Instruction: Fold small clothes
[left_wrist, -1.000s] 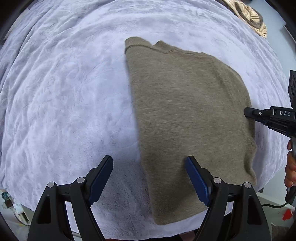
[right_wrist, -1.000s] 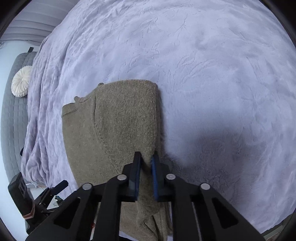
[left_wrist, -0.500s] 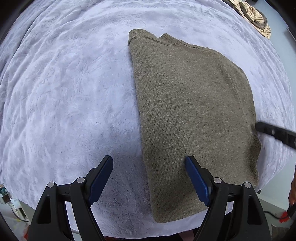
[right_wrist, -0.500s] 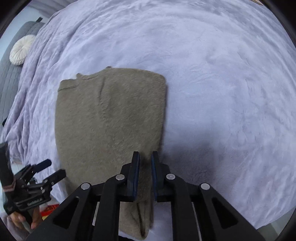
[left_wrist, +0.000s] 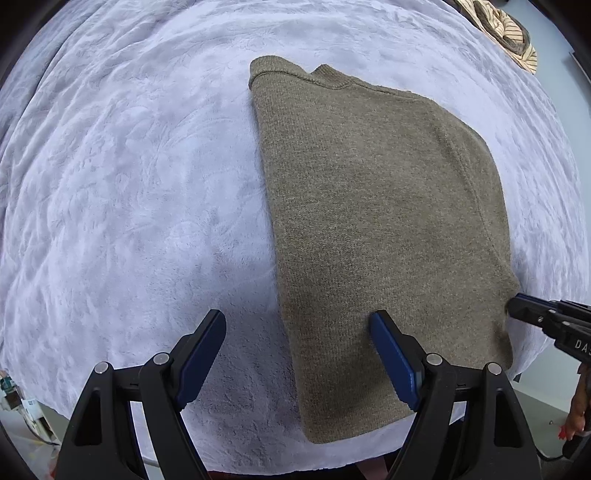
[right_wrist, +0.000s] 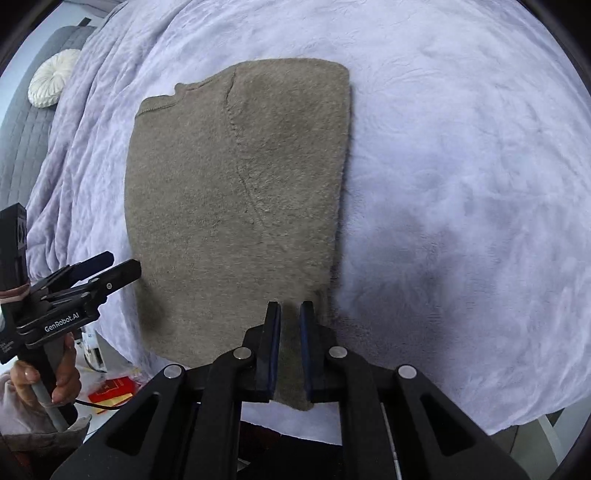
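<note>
A folded olive-brown knit sweater (left_wrist: 369, 221) lies flat on the lilac bed blanket (left_wrist: 129, 184), collar at the far end. My left gripper (left_wrist: 297, 319) hangs open above the sweater's near left edge, one finger over the blanket and one over the knit, with nothing between the pads. In the right wrist view the sweater (right_wrist: 236, 206) fills the middle. My right gripper (right_wrist: 290, 306) hovers over its near right corner; its jaws stand a narrow gap apart and are opening, and the fabric below them lies flat, not pinched. The right gripper (left_wrist: 517, 304) also shows at the sweater's right edge.
A striped garment (left_wrist: 506, 33) lies at the bed's far right. A white round cushion (right_wrist: 51, 83) sits on a grey quilted sofa (right_wrist: 22, 140) beyond the bed. The bed's near edge runs just below the sweater's hem. A red packet (right_wrist: 110, 393) lies on the floor.
The right gripper has let go of the sweater's right edge, which now lies flat, and has drawn back toward the near corner with its jaws slightly wider. The left gripper has stayed open.
</note>
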